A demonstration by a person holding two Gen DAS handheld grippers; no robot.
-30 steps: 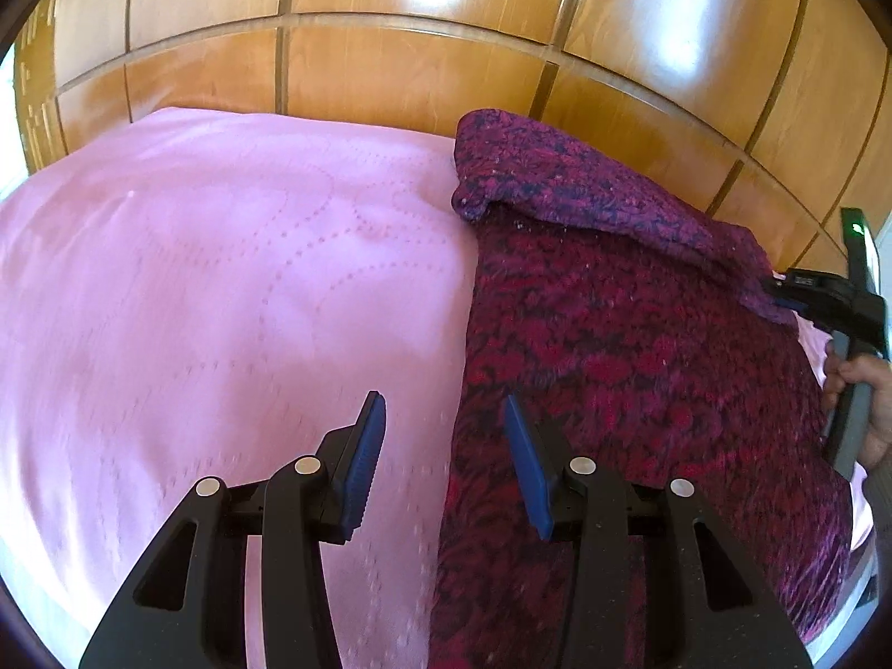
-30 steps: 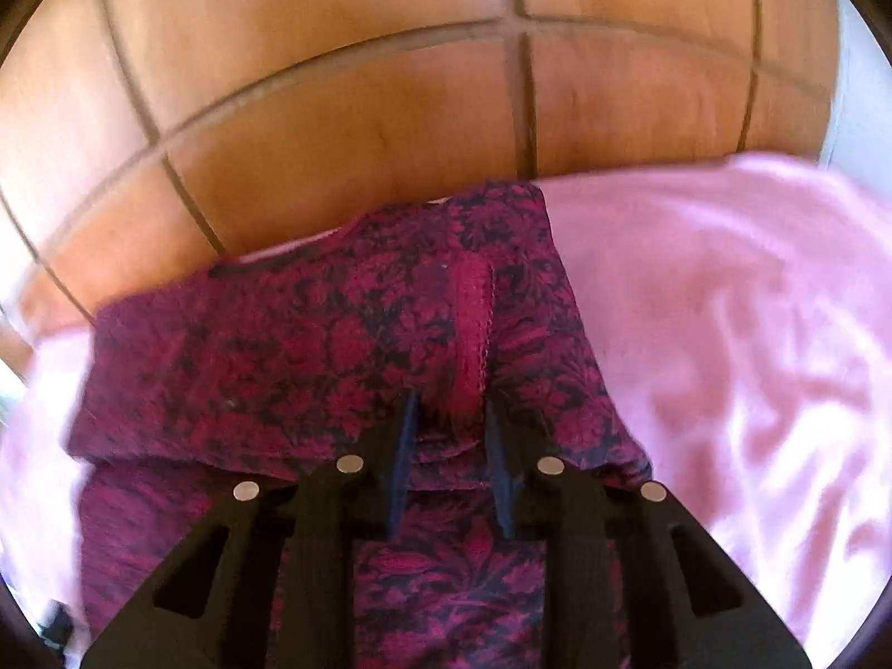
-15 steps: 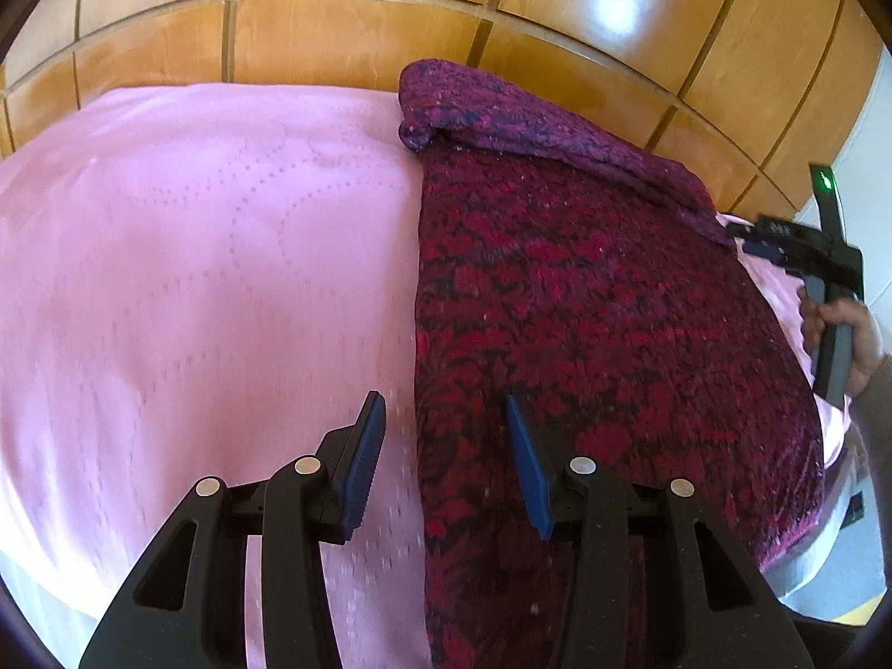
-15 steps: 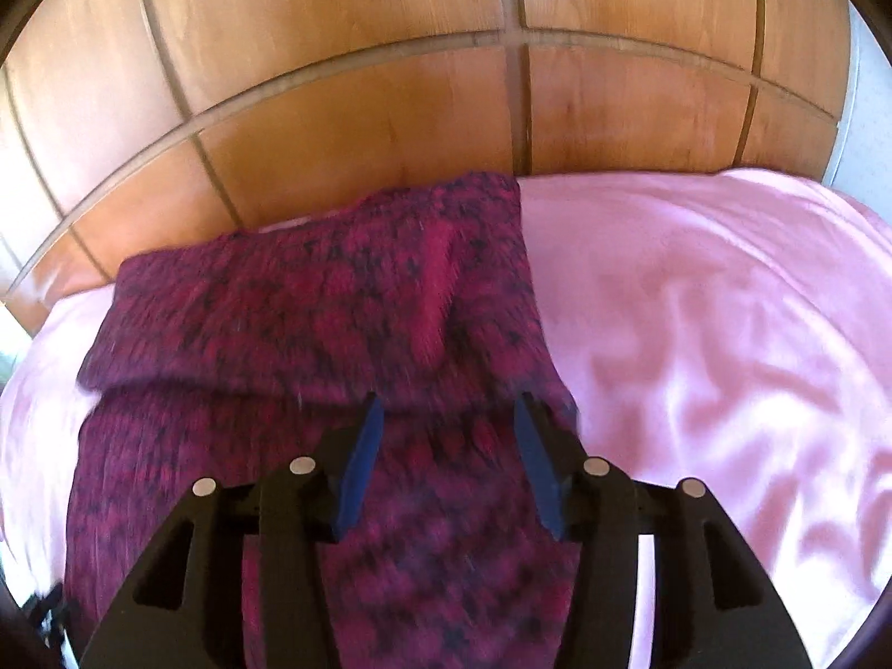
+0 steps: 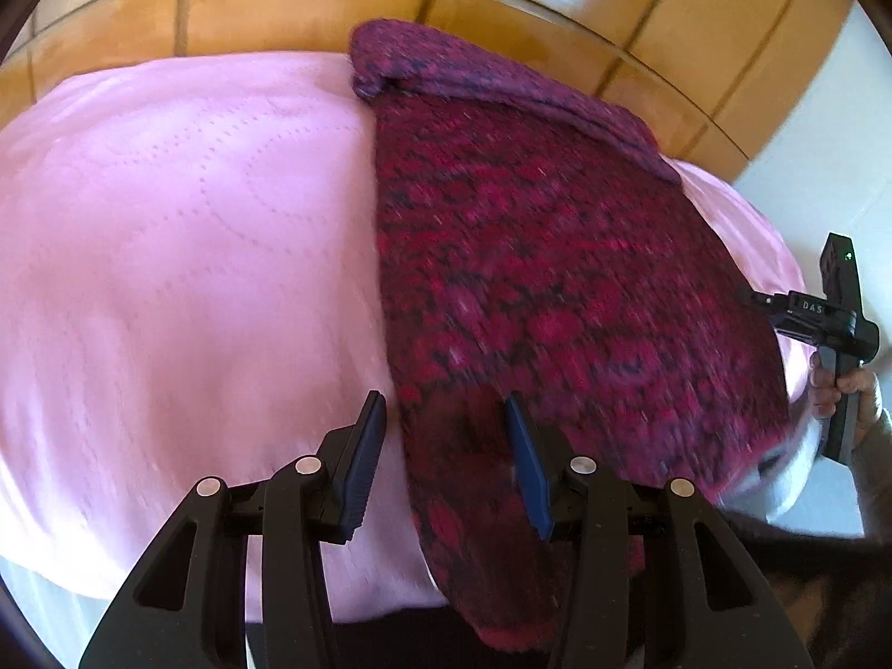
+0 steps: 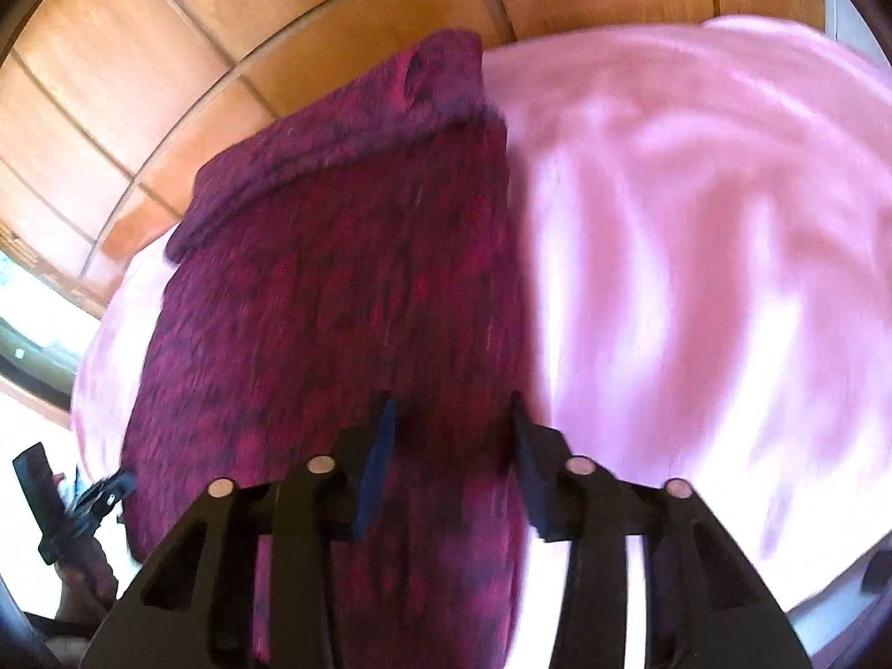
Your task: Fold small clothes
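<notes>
Crimson-and-black patterned knit garment (image 5: pixel 546 279) lies flat on a pink quilted bedspread (image 5: pixel 184 256) that covers a bed, with a glossy wooden panelled headboard (image 5: pixel 312 17) behind it. Its long axis runs from the near edge of the bed toward the headboard. The far end is turned back on itself, forming a rolled band (image 5: pixel 479 78) that crosses the garment's width just before the wood. The near end hangs over the bed's front edge.

Left tool (image 5: pixel 446 468), seen in the left wrist view, hangs over the garment's left border: its left pad is above bare bedspread, its right pad above the knit, jaws parted and grasping nothing.

Right tool (image 6: pixel 451 463), seen in the right wrist view, straddles the garment's right border. Its jaws have just been closing but stand apart; fabric lies beneath and between them, and the pads are not seen to press on it. This view is motion-blurred.

In the left wrist view the right tool (image 5: pixel 825 318) also appears at the garment's right side, gripped by a hand (image 5: pixel 853 390). White lettering on its body reads "DAS"; any further letters are hidden.
</notes>
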